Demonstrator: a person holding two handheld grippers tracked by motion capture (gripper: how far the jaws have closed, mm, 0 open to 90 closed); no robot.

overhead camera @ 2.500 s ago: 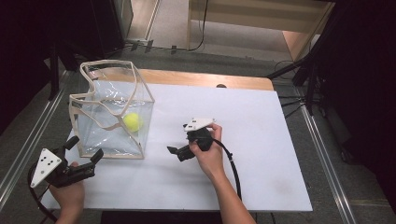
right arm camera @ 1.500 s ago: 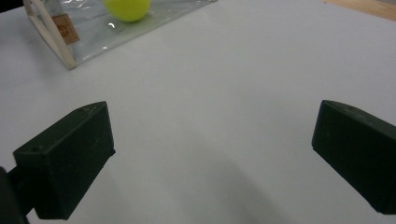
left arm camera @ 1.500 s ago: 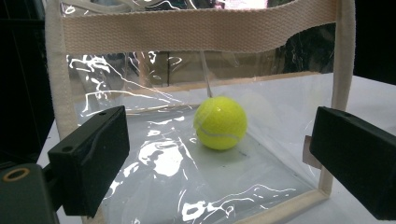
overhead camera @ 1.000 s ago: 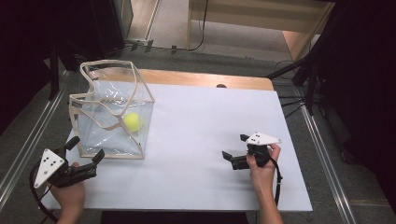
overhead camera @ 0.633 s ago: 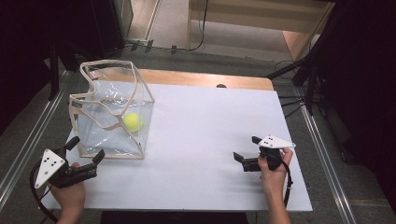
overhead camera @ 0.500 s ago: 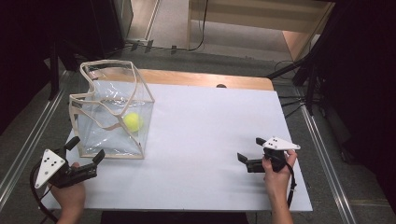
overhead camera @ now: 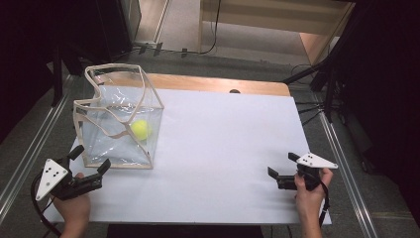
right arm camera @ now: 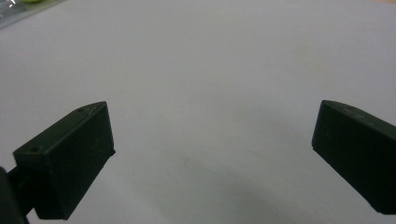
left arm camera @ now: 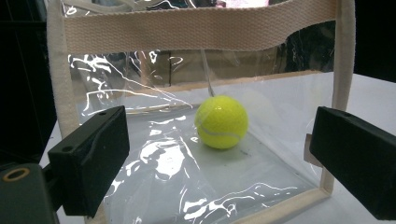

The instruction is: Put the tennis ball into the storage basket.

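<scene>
A yellow tennis ball (overhead camera: 140, 129) lies inside a clear plastic bag (overhead camera: 119, 124) with cream webbing trim, which stands upright and open-topped near the left rear of the white worktop (overhead camera: 223, 148). The ball rests on the bag's floor towards its right side wall, so the work in hand looks done with the ball bagged.

The left tool (overhead camera: 90, 159) sits at the near left corner of the worktop, just in front of the bag's near wall, jaws spread wide and holding nothing. In the left gripper view the ball (left arm camera: 221, 122) shows through the clear wall between the two black jaws, and the bag's top band (left arm camera: 196, 28) runs across above. That placement suggests the left tool is parked close by, perhaps where it could steady the bag, though it does not touch it.

The right tool (overhead camera: 281, 171) lies well apart from the bag, near the right front edge, jaws likewise wide open and empty over bare worktop (right arm camera: 210, 70). It looks to be at rest, clear of the bag
</scene>
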